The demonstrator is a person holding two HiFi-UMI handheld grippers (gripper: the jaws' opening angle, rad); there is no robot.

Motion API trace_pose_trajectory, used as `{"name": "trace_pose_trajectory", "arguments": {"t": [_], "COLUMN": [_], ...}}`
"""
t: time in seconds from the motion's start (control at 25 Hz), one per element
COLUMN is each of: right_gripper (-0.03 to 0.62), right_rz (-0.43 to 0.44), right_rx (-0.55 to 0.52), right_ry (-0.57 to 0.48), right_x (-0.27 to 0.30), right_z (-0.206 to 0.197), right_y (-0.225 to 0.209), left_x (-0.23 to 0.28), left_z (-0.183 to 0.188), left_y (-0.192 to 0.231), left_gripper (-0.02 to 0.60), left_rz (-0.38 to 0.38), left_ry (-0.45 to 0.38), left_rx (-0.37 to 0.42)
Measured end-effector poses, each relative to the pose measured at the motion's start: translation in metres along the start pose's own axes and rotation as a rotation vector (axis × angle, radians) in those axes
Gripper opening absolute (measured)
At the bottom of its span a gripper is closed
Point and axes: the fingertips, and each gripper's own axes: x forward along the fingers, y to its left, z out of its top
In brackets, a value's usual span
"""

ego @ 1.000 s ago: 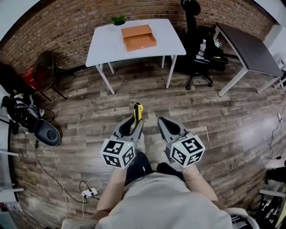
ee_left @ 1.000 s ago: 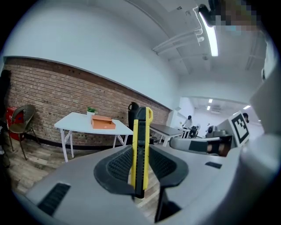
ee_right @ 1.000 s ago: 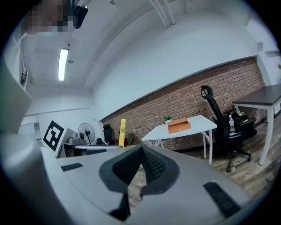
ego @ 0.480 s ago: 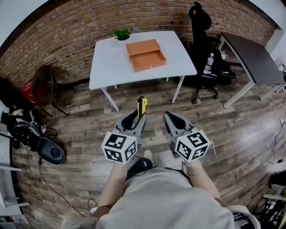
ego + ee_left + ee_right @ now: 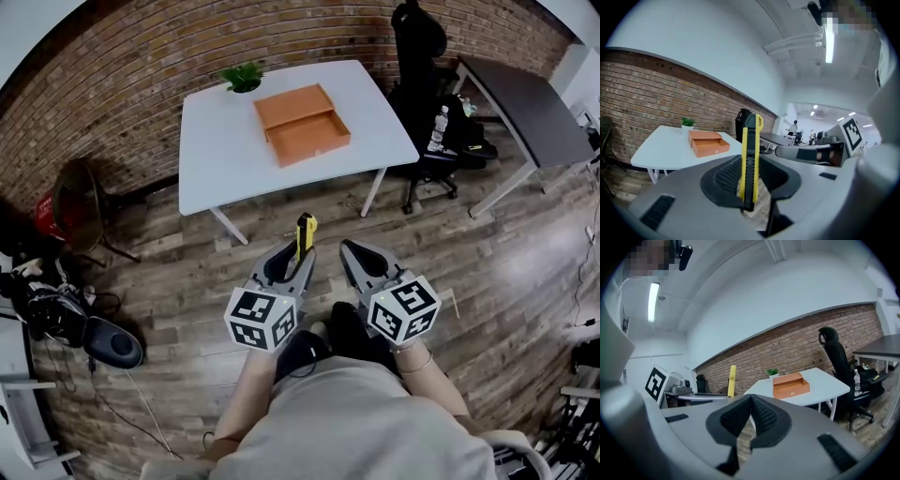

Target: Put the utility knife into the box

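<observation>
A white table (image 5: 216,141) stands ahead of you on the wood floor (image 5: 487,262), with an open orange box (image 5: 302,122) on top. Your right gripper (image 5: 352,255) has its jaws closed together on nothing. Your left gripper (image 5: 296,259) clamps a yellow-and-black utility knife (image 5: 305,232) upright, well apart from the box.

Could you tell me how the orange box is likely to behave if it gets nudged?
The orange box looks like thin cardboard, so it is probably light and may slide on the smooth white table. Its low, wide shape makes tipping unlikely.
</observation>
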Motion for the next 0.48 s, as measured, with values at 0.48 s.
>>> {"name": "trace_pose_trajectory", "arguments": {"t": [0.48], "right_gripper": [-0.002], "right_rz": [0.026], "right_rx": [0.016], "right_ry": [0.035], "right_x": [0.092], "right_z": [0.019], "right_y": [-0.074], "left_x": [0.072], "left_z": [0.021], "left_y": [0.079], "left_gripper": [0.114], "left_rz": [0.065], "left_ry": [0.029], "left_rx": [-0.029]}}
